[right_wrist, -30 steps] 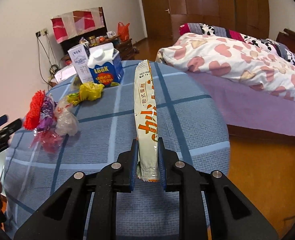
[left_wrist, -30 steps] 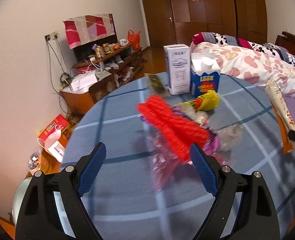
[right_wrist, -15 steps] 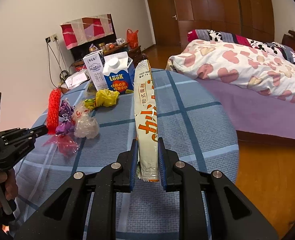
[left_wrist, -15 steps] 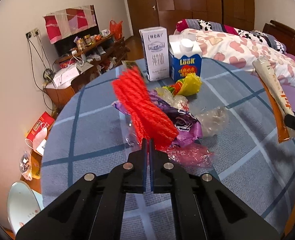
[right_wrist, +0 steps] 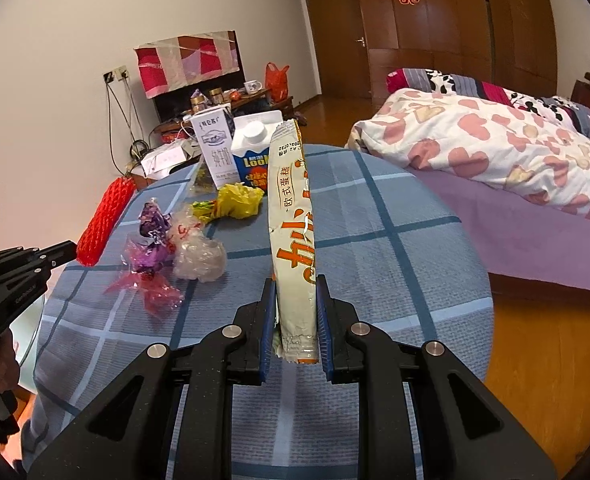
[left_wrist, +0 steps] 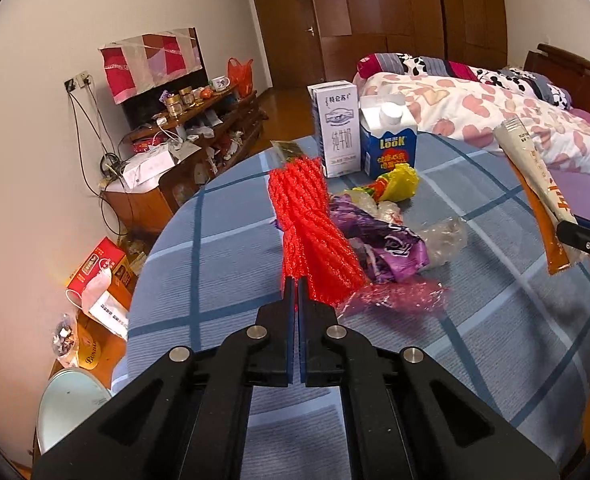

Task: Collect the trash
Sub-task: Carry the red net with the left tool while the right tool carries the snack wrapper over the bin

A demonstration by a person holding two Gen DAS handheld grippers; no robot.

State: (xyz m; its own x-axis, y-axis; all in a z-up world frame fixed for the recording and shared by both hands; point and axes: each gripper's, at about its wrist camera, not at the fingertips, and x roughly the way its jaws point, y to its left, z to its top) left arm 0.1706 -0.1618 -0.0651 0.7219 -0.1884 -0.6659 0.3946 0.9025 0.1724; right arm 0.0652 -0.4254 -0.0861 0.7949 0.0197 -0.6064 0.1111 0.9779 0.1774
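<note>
Left wrist view: we are pinching the red foam net (left_wrist: 311,232) at its near end with our left gripper (left_wrist: 297,284), jaws pressed together on it. To its right, purple wrapper (left_wrist: 387,244), clear plastic (left_wrist: 445,238) and yellow wrapper (left_wrist: 399,182) are lying on the blue checked table (left_wrist: 223,256), before two milk cartons (left_wrist: 369,136). Farther right, our right gripper (right_wrist: 295,308) is clamping a long cream cake wrapper (right_wrist: 291,220), holding it upright above the table.

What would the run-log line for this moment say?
left gripper: shut on red mesh net | right gripper: shut on snack wrapper | table: wrappers remain
</note>
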